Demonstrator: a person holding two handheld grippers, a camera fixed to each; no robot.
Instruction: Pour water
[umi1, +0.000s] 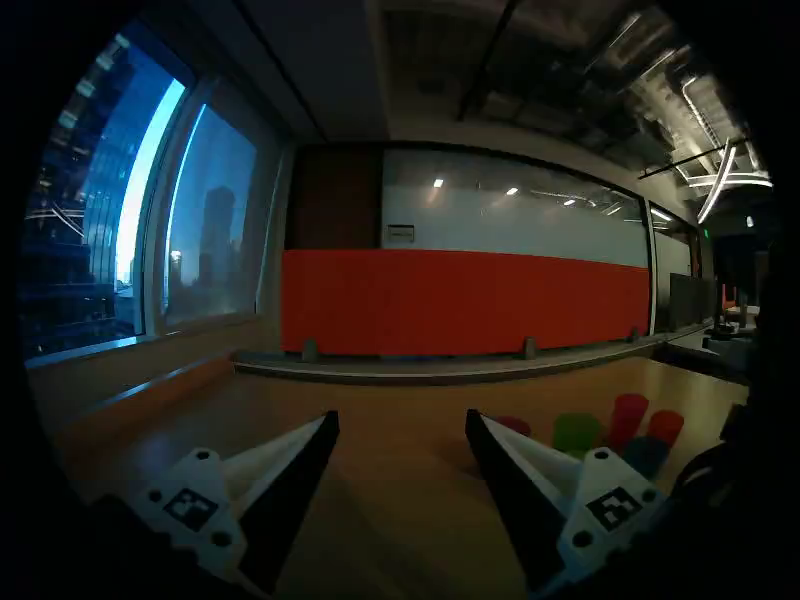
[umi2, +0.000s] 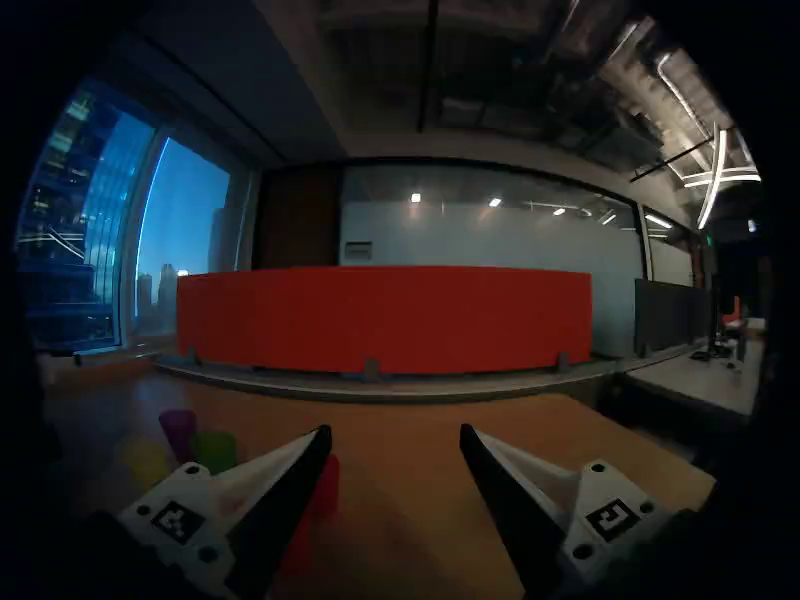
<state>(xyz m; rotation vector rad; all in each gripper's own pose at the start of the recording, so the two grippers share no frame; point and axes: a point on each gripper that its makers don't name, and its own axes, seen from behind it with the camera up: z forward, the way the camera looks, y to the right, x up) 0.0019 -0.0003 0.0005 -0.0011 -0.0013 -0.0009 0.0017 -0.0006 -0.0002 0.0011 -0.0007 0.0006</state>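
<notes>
Cups (umi1: 628, 420) stand in a small cluster on the wooden table (umi1: 400, 480), which runs back to a long red partition (umi1: 460, 300), with tall windows (umi1: 200, 240) along one side. In the left gripper view the left gripper (umi1: 402, 420) is held over the tabletop, its fingers spread wide with nothing between them. The cluster sits beyond and outside its right-hand finger, with a green cup (umi1: 577, 432) nearest the middle and a blue cup (umi1: 645, 455) in front of a taller red one. In the right gripper view the right gripper (umi2: 393, 432) is also wide apart and empty. There the cluster lies off to its left: a purple cup (umi2: 178, 432) and a yellow cup (umi2: 147, 462) outside the finger, and a red cup (umi2: 322, 487) showing past its inner edge.
</notes>
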